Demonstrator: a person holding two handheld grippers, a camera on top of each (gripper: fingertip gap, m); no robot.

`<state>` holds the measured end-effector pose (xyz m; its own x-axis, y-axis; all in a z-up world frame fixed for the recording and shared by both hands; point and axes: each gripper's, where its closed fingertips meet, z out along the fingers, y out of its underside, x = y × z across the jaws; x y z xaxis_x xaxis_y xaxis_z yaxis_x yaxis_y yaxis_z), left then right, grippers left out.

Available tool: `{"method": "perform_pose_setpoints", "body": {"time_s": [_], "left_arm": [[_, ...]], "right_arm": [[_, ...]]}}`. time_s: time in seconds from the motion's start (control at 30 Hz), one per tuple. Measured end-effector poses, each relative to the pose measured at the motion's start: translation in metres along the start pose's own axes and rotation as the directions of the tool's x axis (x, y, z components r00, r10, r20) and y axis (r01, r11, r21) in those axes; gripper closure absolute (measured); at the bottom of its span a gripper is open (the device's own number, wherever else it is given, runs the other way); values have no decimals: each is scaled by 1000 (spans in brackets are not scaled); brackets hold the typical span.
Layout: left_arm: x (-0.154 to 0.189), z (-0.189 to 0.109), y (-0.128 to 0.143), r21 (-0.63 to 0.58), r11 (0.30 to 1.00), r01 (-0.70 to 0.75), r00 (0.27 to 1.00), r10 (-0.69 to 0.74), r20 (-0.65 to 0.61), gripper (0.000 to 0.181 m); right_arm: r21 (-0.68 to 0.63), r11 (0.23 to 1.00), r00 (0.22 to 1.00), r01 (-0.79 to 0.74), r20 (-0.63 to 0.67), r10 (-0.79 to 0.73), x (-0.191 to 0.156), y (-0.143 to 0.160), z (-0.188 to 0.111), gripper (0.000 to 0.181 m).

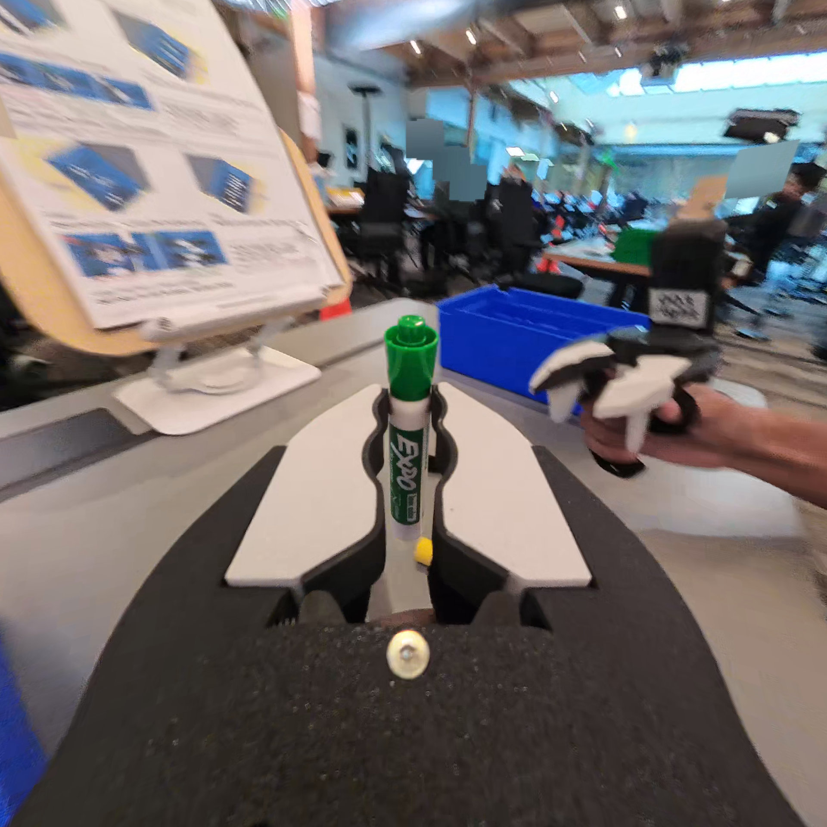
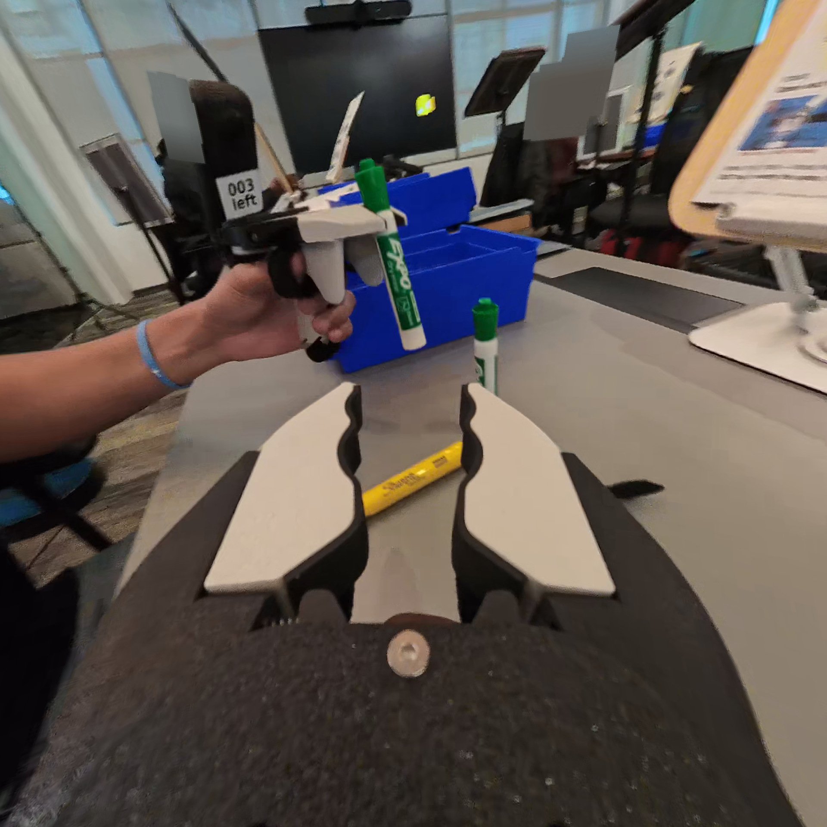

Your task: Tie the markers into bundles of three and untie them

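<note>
The left claw [image 1: 409, 402] squeezes a green marker [image 1: 406, 429] and holds it up in the air, cap on top. The right claw [image 2: 409, 402] is wide with nothing in it. Under it, a yellow marker [image 2: 411, 479] lies on the grey worktop [image 2: 626, 402]. Another green marker [image 2: 485, 344] stands near a blue bin [image 2: 447, 277]

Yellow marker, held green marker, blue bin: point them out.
yellow marker [image 2: 411, 479], right wrist view, mid barrel.
held green marker [image 1: 406, 465], left wrist view, labelled barrel between the left tongs.
blue bin [image 2: 447, 322], right wrist view, front wall.
</note>
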<state>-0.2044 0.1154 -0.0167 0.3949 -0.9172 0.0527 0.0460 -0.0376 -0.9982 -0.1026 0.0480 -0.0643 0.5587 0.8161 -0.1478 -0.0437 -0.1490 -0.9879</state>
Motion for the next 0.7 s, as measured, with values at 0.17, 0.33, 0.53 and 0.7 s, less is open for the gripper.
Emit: {"method": "perform_pose_setpoints", "body": {"time_s": [0.17, 0.33, 0.53, 0.7], "left_arm": [[-25, 13, 46, -12, 1000, -12, 993, 13, 115, 163], [-26, 27, 70, -85, 996, -23, 994, 32, 109, 163], [-30, 35, 77, -137, 991, -9, 994, 23, 104, 163], [-35, 39, 84, -187, 982, -13, 988, 41, 146, 163]], "right_arm": [[42, 998, 999, -51, -10, 51, 13, 13, -3, 139], [38, 999, 1000, -6, 7, 6, 10, 3, -9, 143], [55, 998, 999, -19, 32, 17, 4, -6, -11, 146], [60, 997, 999, -38, 41, 36, 4, -9, -10, 146]]}}
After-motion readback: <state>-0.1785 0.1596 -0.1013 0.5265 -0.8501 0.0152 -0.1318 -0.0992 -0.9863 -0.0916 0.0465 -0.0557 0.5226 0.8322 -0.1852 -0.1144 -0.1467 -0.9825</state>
